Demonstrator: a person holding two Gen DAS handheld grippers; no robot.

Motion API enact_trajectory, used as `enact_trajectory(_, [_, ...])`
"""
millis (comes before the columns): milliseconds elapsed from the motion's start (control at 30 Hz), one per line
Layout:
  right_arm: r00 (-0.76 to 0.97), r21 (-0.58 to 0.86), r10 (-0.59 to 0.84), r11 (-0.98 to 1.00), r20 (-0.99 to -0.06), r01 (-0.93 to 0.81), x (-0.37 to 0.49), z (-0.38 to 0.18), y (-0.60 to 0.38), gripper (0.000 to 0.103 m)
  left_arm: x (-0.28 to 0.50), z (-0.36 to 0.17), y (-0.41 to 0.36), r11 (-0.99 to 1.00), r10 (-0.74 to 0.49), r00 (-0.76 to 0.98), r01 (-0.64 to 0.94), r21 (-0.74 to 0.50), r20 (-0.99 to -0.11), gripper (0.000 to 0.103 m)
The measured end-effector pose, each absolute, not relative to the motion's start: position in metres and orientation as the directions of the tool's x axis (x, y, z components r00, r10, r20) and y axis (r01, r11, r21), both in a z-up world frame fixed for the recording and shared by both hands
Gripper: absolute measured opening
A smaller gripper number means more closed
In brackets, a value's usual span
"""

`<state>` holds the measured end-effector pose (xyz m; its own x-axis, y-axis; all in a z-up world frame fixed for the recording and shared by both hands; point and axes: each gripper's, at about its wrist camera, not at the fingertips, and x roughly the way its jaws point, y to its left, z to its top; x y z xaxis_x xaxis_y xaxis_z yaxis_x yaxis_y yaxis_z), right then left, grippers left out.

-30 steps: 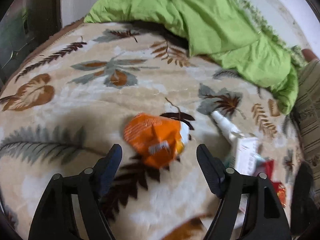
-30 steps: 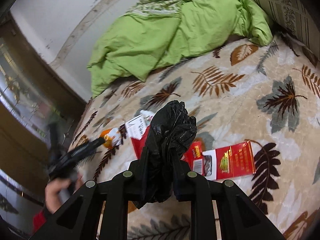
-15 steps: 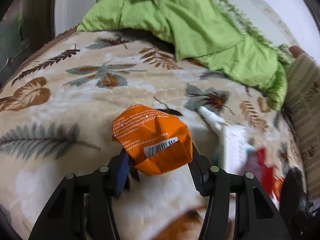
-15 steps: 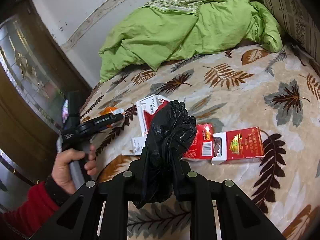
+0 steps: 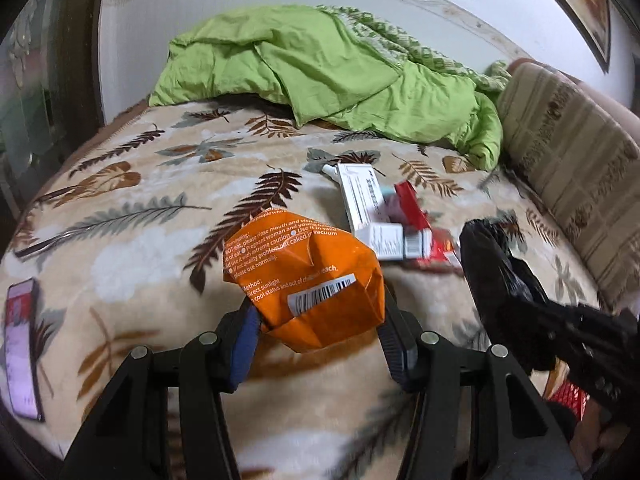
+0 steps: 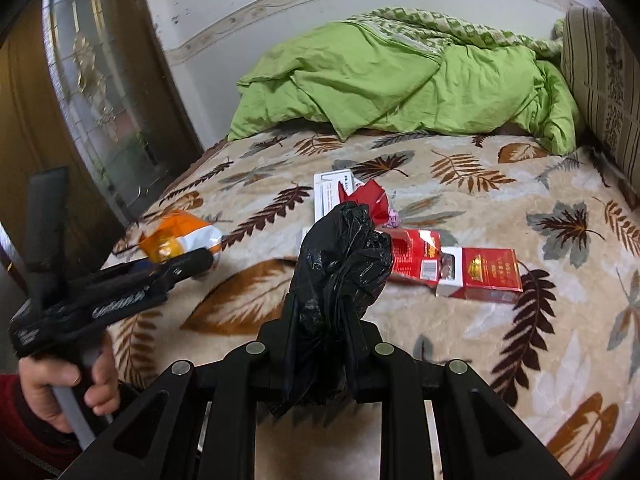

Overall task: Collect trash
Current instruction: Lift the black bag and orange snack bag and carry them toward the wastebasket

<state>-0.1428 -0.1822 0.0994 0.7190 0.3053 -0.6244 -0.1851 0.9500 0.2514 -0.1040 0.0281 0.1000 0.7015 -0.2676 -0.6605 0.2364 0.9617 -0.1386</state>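
Note:
My left gripper (image 5: 320,344) is shut on a crumpled orange snack packet (image 5: 308,280) and holds it lifted above the leaf-patterned blanket (image 5: 140,248). The same packet (image 6: 180,240) and left gripper (image 6: 200,260) show at the left of the right wrist view. My right gripper (image 6: 320,320) is shut on a bunched black trash bag (image 6: 340,264), which also shows in the left wrist view (image 5: 496,264) at the right. White boxes (image 5: 360,200) and red cigarette packs (image 6: 476,272) lie on the blanket beyond both grippers.
A crumpled green duvet (image 5: 340,76) fills the far side of the bed. A striped cushion (image 5: 572,168) lies along the right side. A phone (image 5: 22,352) lies at the near left edge. A dark wooden door (image 6: 80,100) stands left of the bed.
My left gripper closed on the orange packet and lifted it off the blanket, pulling back. The right gripper, still holding the black bag, moved closer to the left one.

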Motion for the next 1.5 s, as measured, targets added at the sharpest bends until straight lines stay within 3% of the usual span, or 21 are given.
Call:
enact_trajectory(633, [0.742,0.267,0.281,0.953,-0.609,-0.143,-0.165,0.088,-0.198,0.021,-0.15,0.09,0.004,0.973,-0.18,0.743,0.23,-0.007,-0.645,0.053])
enact_trajectory(1500, [0.741,0.25,0.27,0.958,-0.615,-0.142,-0.166,0.089,-0.197,0.021,-0.15,0.085,0.008,0.975,-0.157,0.737,0.221,0.014,-0.657,0.053])
